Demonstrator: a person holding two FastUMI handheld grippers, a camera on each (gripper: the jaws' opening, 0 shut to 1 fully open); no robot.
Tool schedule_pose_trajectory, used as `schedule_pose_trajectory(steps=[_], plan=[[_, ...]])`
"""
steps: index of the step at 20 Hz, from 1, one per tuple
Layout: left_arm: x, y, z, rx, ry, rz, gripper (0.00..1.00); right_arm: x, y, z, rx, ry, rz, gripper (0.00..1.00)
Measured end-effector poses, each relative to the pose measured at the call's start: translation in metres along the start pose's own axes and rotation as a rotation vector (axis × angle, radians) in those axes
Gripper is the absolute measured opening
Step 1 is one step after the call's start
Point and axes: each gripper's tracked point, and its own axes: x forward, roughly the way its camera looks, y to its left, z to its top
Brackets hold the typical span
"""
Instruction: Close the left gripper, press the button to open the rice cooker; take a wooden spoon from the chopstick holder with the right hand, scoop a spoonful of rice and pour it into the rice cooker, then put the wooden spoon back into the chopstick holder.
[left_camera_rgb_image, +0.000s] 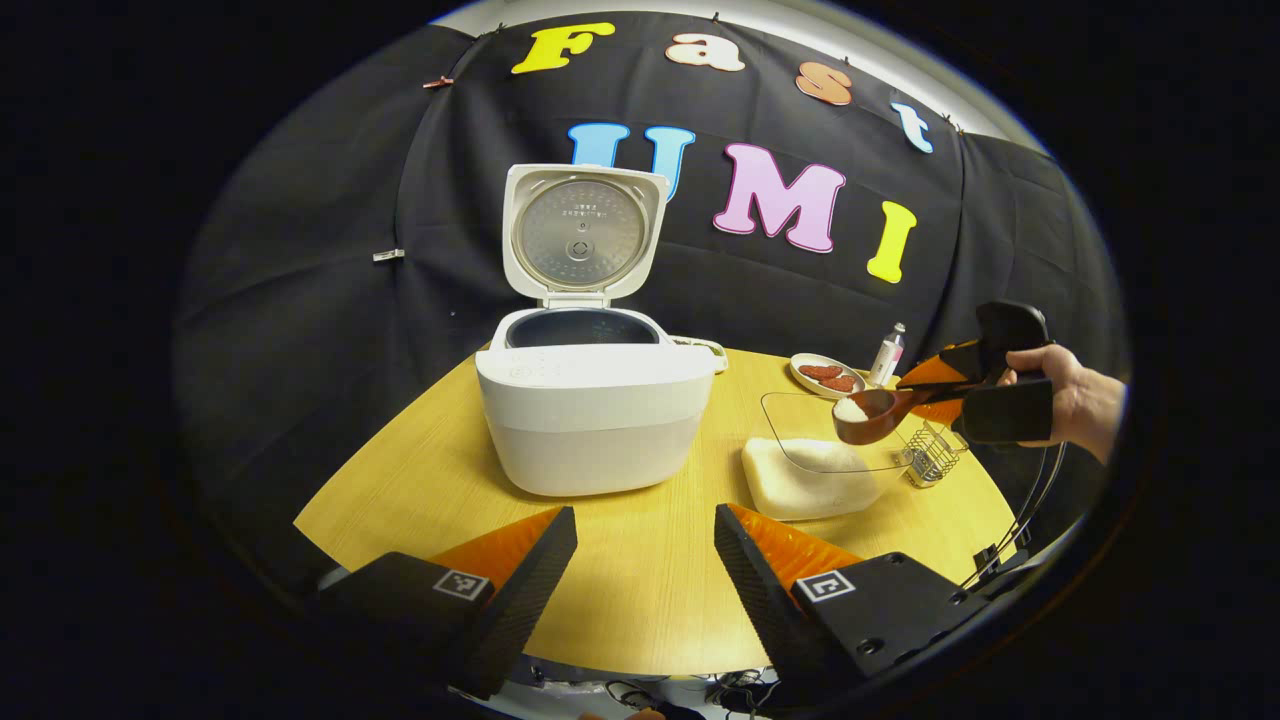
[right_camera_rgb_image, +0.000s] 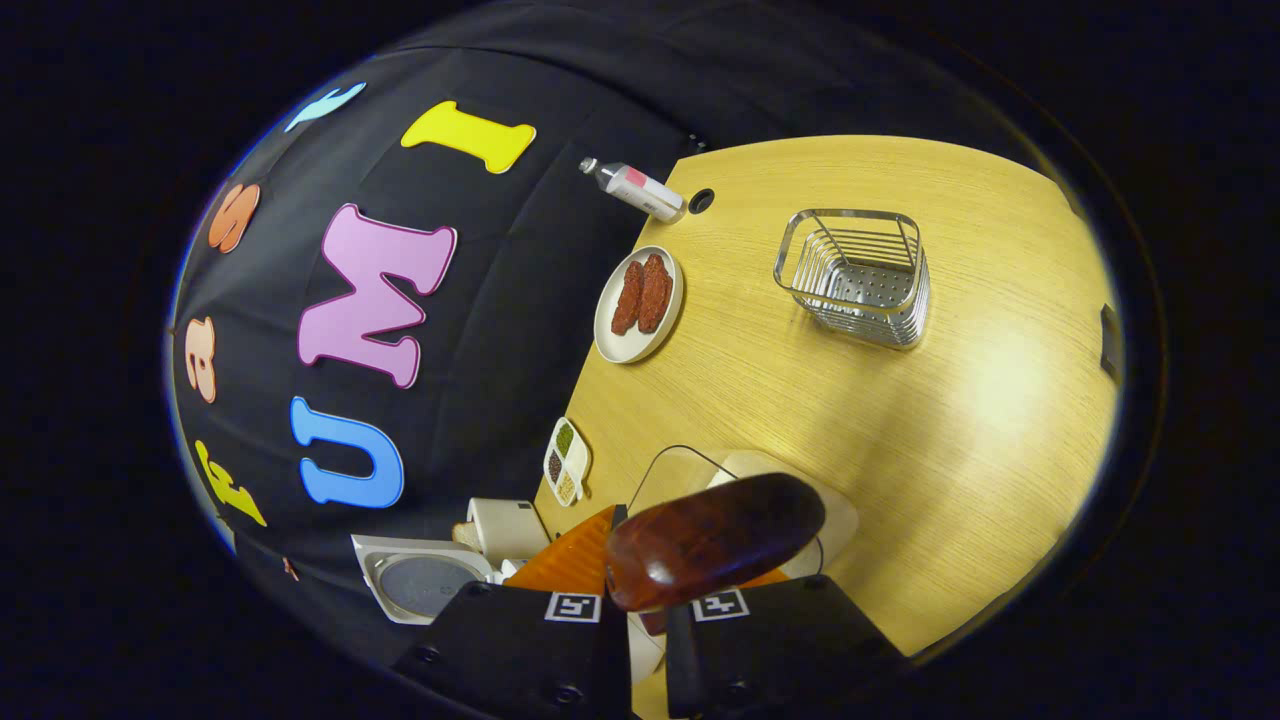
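The white rice cooker (left_camera_rgb_image: 595, 410) stands on the round wooden table (left_camera_rgb_image: 640, 590) with its lid (left_camera_rgb_image: 583, 232) swung up and its dark pot showing. My left gripper (left_camera_rgb_image: 645, 520) hovers open in front of it with nothing between its fingers. To the right, a hand holds my right gripper (left_camera_rgb_image: 940, 385), shut on a dark wooden spoon (left_camera_rgb_image: 872, 412). The spoon's bowl carries white rice, level above the clear rice container (left_camera_rgb_image: 810, 470). In the right gripper view the spoon handle (right_camera_rgb_image: 712, 540) sticks out between my right gripper's (right_camera_rgb_image: 680, 565) fingers. The wire chopstick holder (right_camera_rgb_image: 855, 265) stands beyond.
A plate with red pieces (left_camera_rgb_image: 825, 375) and a small bottle (left_camera_rgb_image: 887, 352) sit at the back right of the table. A small divided seasoning dish (right_camera_rgb_image: 566, 460) lies near the cloth wall. The chopstick holder (left_camera_rgb_image: 935, 455) stands beside the rice container, near the table's right edge.
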Motion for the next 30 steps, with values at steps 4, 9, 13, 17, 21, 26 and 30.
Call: schedule_pose_trajectory(steps=[4, 9, 13, 17, 21, 26, 30], plan=[[0.001, 0.001, 0.000, -0.008, -0.003, -0.001, 0.96, -0.009, 0.036, 0.000, 0.065, 0.028, 0.064, 0.14], [-0.001, 0.010, 0.002, -0.013, -0.017, 0.010, 0.96, -0.005, 0.076, -0.022, 0.073, 0.066, 0.119, 0.13], [-0.002, 0.021, 0.004, -0.020, -0.026, 0.026, 0.96, 0.005, 0.105, -0.052, 0.049, 0.102, 0.152, 0.13], [-0.006, 0.030, 0.009, 0.002, -0.046, 0.031, 0.96, 0.016, 0.133, -0.087, 0.016, 0.141, 0.175, 0.13], [-0.006, 0.038, 0.011, -0.009, -0.048, 0.019, 0.96, 0.024, 0.165, -0.119, -0.029, 0.171, 0.204, 0.13], [-0.003, 0.059, 0.019, 0.009, -0.051, 0.026, 0.96, 0.034, 0.213, -0.166, -0.115, 0.195, 0.273, 0.13], [-0.004, 0.074, 0.039, 0.006, -0.088, 0.020, 0.96, 0.043, 0.247, -0.201, -0.254, 0.173, 0.324, 0.13]])
